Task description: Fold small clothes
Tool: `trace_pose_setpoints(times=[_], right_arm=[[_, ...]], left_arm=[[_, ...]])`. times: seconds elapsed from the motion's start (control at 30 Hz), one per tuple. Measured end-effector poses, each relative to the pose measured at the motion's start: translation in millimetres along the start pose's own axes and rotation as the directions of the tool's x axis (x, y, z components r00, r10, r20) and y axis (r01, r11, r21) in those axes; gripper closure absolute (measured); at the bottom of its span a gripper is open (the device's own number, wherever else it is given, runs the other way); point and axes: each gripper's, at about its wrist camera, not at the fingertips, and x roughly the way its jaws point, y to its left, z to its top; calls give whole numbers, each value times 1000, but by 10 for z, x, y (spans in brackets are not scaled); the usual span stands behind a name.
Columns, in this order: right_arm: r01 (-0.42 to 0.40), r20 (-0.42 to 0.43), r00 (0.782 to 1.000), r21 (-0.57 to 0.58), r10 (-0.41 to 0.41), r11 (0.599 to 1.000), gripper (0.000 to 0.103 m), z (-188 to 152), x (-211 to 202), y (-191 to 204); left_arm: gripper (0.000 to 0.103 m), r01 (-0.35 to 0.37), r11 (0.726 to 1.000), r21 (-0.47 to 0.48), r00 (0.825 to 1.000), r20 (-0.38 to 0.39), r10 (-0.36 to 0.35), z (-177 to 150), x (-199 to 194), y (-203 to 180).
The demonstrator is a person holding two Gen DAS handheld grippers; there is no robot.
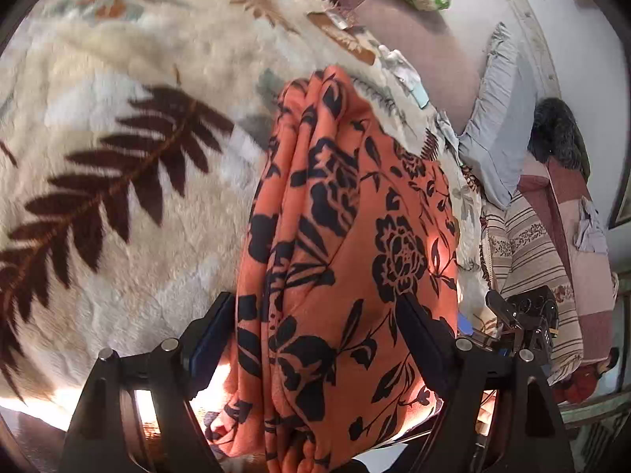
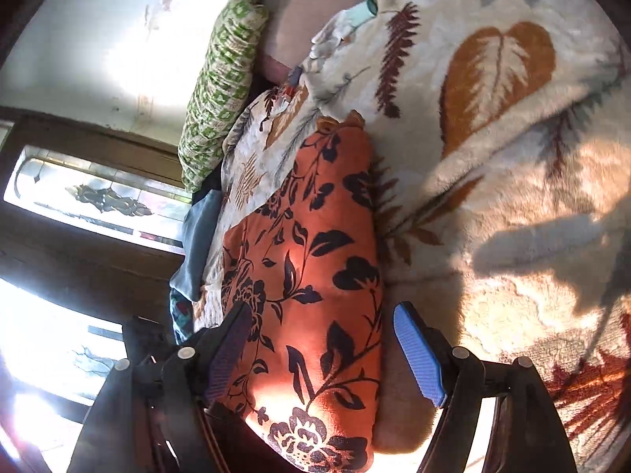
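An orange cloth with a black flower print (image 1: 347,216) lies folded into a long thick bundle on a cream leaf-patterned blanket (image 1: 118,126). My left gripper (image 1: 315,303) stands open and wide, and the near end of the bundle fills the space between its fingers. In the right wrist view the same cloth (image 2: 315,236) runs away from me over the blanket (image 2: 493,118). My right gripper (image 2: 322,309) is open around it: the left finger sits at the cloth's edge, and the blue right pad (image 2: 418,354) stands apart from it. The right gripper (image 1: 524,323) also shows at the lower right of the left wrist view.
A green patterned pillow (image 2: 224,79) lies at the head of the bed against a pale wall. A grey-blue pillow (image 1: 493,118), a striped cushion (image 1: 528,256) and a dark furry item (image 1: 556,130) lie beside the blanket. A dark wooden frame with patterned glass (image 2: 98,197) borders the bed.
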Motion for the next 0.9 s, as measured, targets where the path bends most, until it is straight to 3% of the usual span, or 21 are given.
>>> trace_pose_setpoints(times=[0.1, 0.2, 0.23, 0.27, 0.3, 0.33, 0.4, 0.5, 0.73, 0.9], right_arm=[[-52, -68, 996, 56, 55, 997, 25, 9, 212, -85], [-12, -103, 995, 73, 20, 997, 25, 30, 450, -106], [-15, -109, 994, 60, 21, 998, 27, 35, 512, -68], [-15, -128, 992, 26, 18, 1000, 29, 37, 567, 8], [17, -151, 988, -29, -22, 999, 39, 26, 615, 97], [63, -173, 982, -81, -76, 995, 51, 11, 664, 183], [94, -181, 977, -111, -113, 989, 63, 2, 657, 259], [89, -140, 984, -169, -114, 982, 67, 11, 494, 458], [111, 22, 994, -343, -110, 933, 68, 184, -256, 992], [123, 120, 989, -355, -85, 927, 67, 481, -772, 900]], left_arm=[[20, 9, 1000, -9, 1000, 3, -9, -9, -33, 6], [21, 12, 999, -33, 1000, -16, -12, 32, -37, 4], [26, -1, 1000, -30, 1000, -11, 1, 36, -37, -12], [51, -53, 999, 1, 999, -12, 53, 40, -24, -55], [61, -111, 992, 52, 994, -7, 111, 30, -4, -117], [65, -135, 988, 80, 991, 16, 134, 7, -14, -192], [75, -199, 969, 150, 979, 68, 190, -55, -77, -394], [76, -245, 941, 234, 966, 141, 216, -126, -210, -776], [76, -200, 900, 387, 954, 286, 88, -119, -450, -1726], [76, -162, 896, 414, 961, 271, 49, -18, -74, -2011]])
